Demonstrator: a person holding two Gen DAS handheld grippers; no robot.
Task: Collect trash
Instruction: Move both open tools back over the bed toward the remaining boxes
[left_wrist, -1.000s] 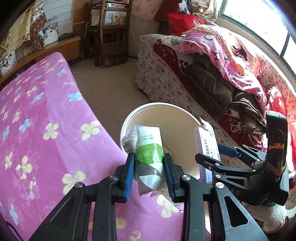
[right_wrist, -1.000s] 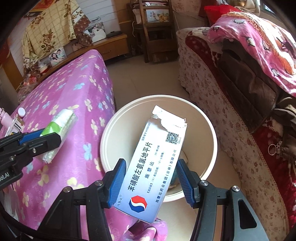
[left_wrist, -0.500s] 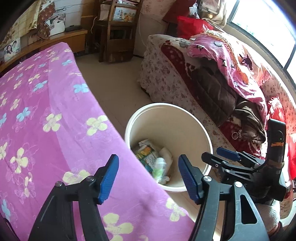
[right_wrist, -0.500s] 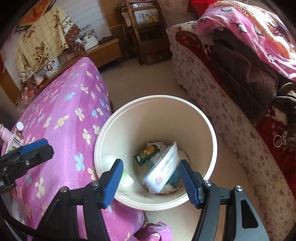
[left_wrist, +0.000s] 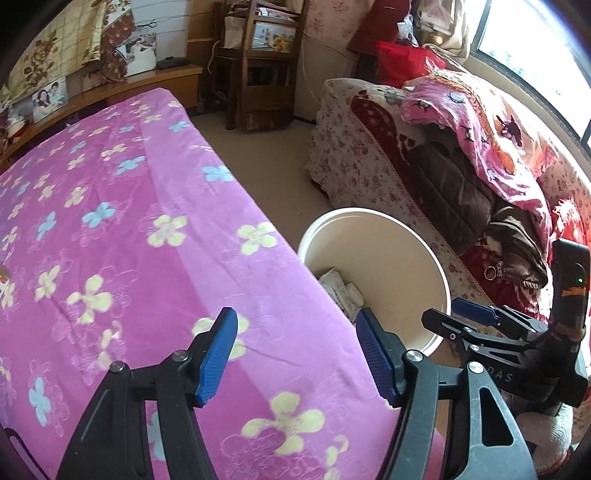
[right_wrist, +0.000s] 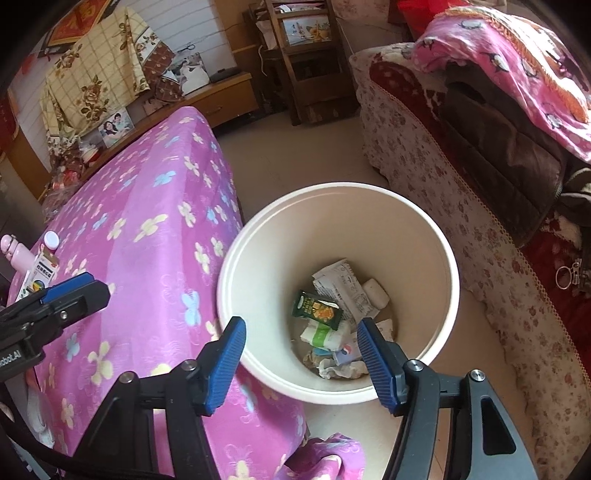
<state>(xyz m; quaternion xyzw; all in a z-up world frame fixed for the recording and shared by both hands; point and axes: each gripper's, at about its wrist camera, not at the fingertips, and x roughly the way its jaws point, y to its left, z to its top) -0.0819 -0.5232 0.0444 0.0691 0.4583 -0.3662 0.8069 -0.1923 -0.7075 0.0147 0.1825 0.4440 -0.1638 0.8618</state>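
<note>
Both pairs of fingers have let go since a second ago: the left gripper (left_wrist: 295, 354) no longer clamps the green-and-white plastic packet, and the right gripper (right_wrist: 301, 360) no longer holds the white-and-blue cardboard medicine box. Each now stands spread wide with nothing between its blue pads.

Beyond the right gripper, toward 12 o'clock, sits the round cream plastic waste bucket (right_wrist: 448, 258) on the floor. At its bottom lie the green-and-white plastic packet (right_wrist: 323, 334), a dark green snack sachet (right_wrist: 316, 308), a printed white wrapper (right_wrist: 341, 286), crumpled tissue (right_wrist: 341, 369), and a blue-and-white corner that is probably the medicine box (right_wrist: 347, 355), half buried. So both pieces look delivered.

The left gripper has swung away from the bucket and now hangs over the magenta flowered cloth of the counter (left_wrist: 122, 229), with the bucket at its 2 o'clock.

More remains, judging from the right view: at 9 o'clock, on the counter's far end, stand a small white-capped bottle with its carton (right_wrist: 42, 266) and a pink object (right_wrist: 14, 254), perhaps the next pickings.
</note>
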